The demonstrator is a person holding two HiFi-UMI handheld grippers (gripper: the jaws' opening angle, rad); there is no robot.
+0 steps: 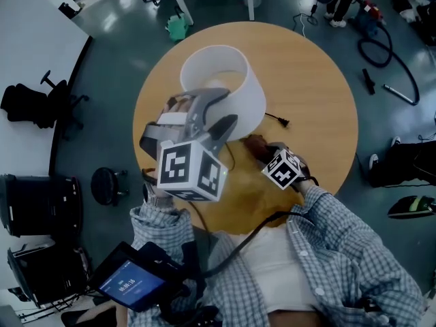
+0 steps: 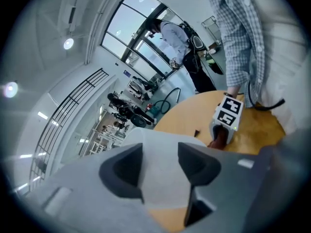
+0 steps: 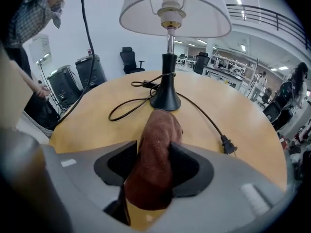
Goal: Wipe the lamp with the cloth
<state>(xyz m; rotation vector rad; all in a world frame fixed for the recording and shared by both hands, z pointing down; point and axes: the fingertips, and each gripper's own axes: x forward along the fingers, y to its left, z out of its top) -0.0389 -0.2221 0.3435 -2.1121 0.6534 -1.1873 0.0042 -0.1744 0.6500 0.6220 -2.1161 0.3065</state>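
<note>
A white lampshade tops a lamp with a black base on the round wooden table. My left gripper is raised at the shade's near side. Its jaws stand open, with the shade filling the view between them and neither pad seen pressing on it. My right gripper points down at the table just in front of the lamp base. A bunched brown cloth lies between its wide-open jaws, its far end drooping towards the base.
The lamp's black cord loops on the table left of the base, and its plug lies to the right. Office chairs, a hose and cables are on the floor around the table. A tablet hangs at my lower left.
</note>
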